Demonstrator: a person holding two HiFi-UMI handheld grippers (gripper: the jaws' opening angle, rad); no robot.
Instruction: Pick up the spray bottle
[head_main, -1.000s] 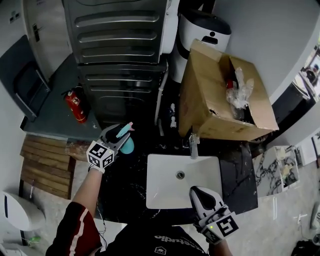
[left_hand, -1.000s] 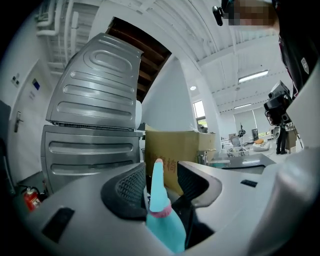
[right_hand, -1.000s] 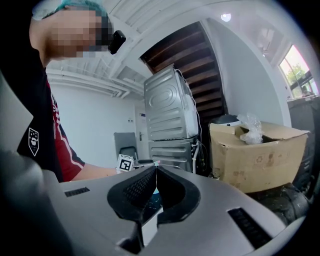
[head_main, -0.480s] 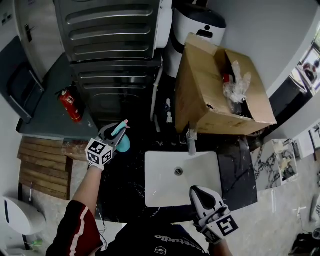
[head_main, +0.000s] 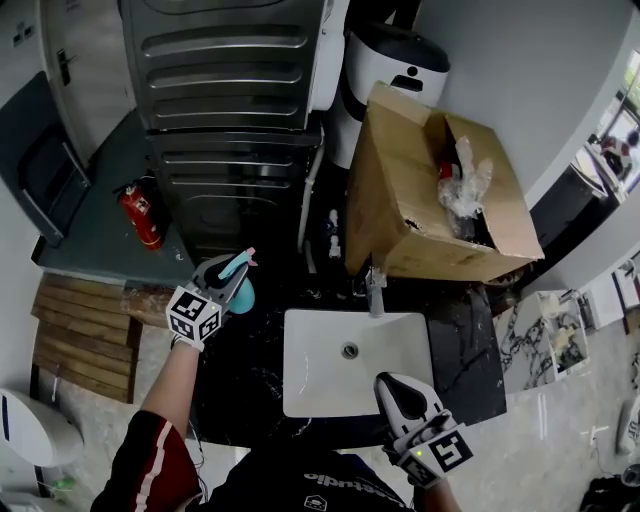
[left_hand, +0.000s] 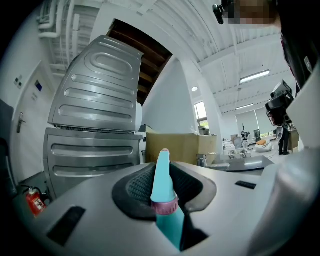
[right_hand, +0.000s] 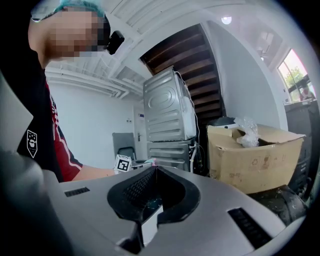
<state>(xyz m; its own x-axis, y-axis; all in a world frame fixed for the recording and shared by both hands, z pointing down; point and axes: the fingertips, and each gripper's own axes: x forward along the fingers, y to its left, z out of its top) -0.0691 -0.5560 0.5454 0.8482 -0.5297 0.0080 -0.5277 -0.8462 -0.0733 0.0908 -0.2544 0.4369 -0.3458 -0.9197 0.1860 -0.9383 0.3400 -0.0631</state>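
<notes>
The spray bottle (head_main: 243, 290) is teal with a pink collar and stands on the black counter (head_main: 240, 385) left of the sink. My left gripper (head_main: 234, 270) points level at it, and its jaws are closing with the bottle's head between them. In the left gripper view the teal nozzle (left_hand: 162, 175) runs up the middle between the dark pads (left_hand: 140, 187), which lie against it on both sides. My right gripper (head_main: 392, 385) hovers at the sink's near right corner. It is shut with nothing in it, and its tips meet in the right gripper view (right_hand: 156, 169).
A white sink (head_main: 310, 390) with a faucet (head_main: 374, 290) is set in the counter. An open cardboard box (head_main: 400, 200) stands behind it. Stacked grey machines (head_main: 220, 100) stand at the back, and a red fire extinguisher (head_main: 140, 215) is on the floor to the left.
The left gripper's jaws have drawn in round the bottle's head. The bottle still stands at the same spot on the counter. The right gripper has not moved.
</notes>
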